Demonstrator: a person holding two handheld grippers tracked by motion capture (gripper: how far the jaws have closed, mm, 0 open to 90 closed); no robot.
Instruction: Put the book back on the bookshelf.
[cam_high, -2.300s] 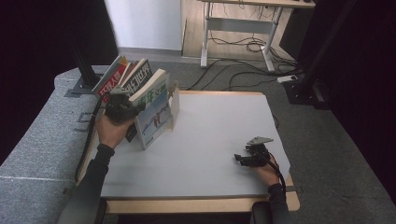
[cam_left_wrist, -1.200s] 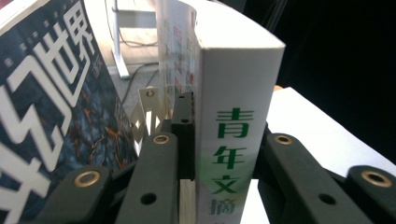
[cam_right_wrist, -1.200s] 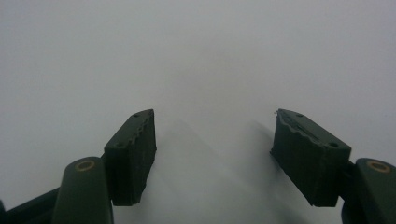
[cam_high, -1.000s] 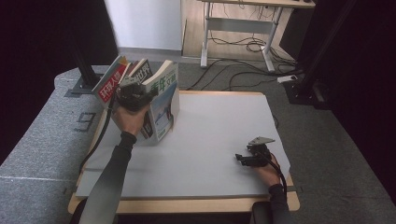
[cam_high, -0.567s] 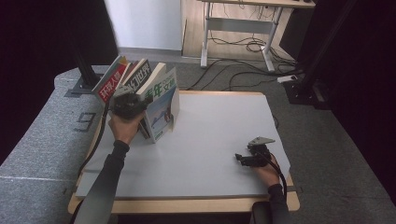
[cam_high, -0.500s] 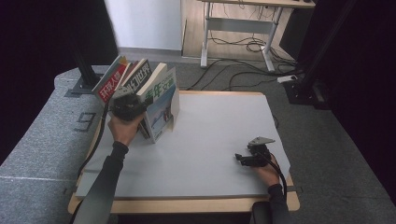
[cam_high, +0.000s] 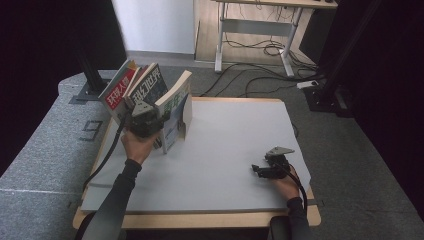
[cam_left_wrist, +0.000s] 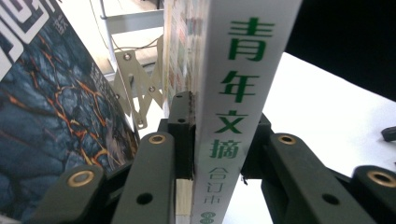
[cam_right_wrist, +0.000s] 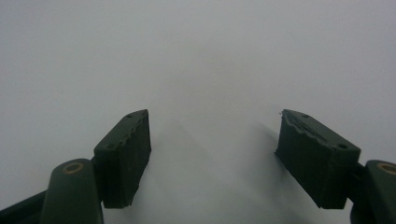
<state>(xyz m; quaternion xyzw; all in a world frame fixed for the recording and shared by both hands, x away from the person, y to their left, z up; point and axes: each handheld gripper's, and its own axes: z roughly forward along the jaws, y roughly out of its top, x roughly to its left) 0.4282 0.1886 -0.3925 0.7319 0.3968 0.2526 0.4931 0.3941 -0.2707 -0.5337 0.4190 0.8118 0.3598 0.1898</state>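
A thick book with a white spine and green characters (cam_high: 175, 107) stands tilted at the table's far left. My left gripper (cam_high: 145, 120) is shut on its spine. In the left gripper view the spine (cam_left_wrist: 233, 93) runs up between the two jaws of that gripper (cam_left_wrist: 222, 116). Its jaws have just been closing, with the book between them and the pads (cam_left_wrist: 184, 135) against it. My right gripper (cam_high: 257, 170) rests low at the table's near right. It stands open over bare white surface, with nothing between the fingers of that gripper (cam_right_wrist: 212, 140).
Two more books lean at the far left corner, a red-covered one (cam_high: 117, 90) and a dark one (cam_high: 150, 82) whose cracked-lava cover (cam_left_wrist: 51, 116) is close beside my left jaws. A wooden scissor-type book rack (cam_left_wrist: 135, 88) stands behind. The white table top (cam_high: 225, 130) stretches between the hands.
My left hand has come slightly down and toward the near side with the white-spined book, which now leans more. The right hand has not moved.
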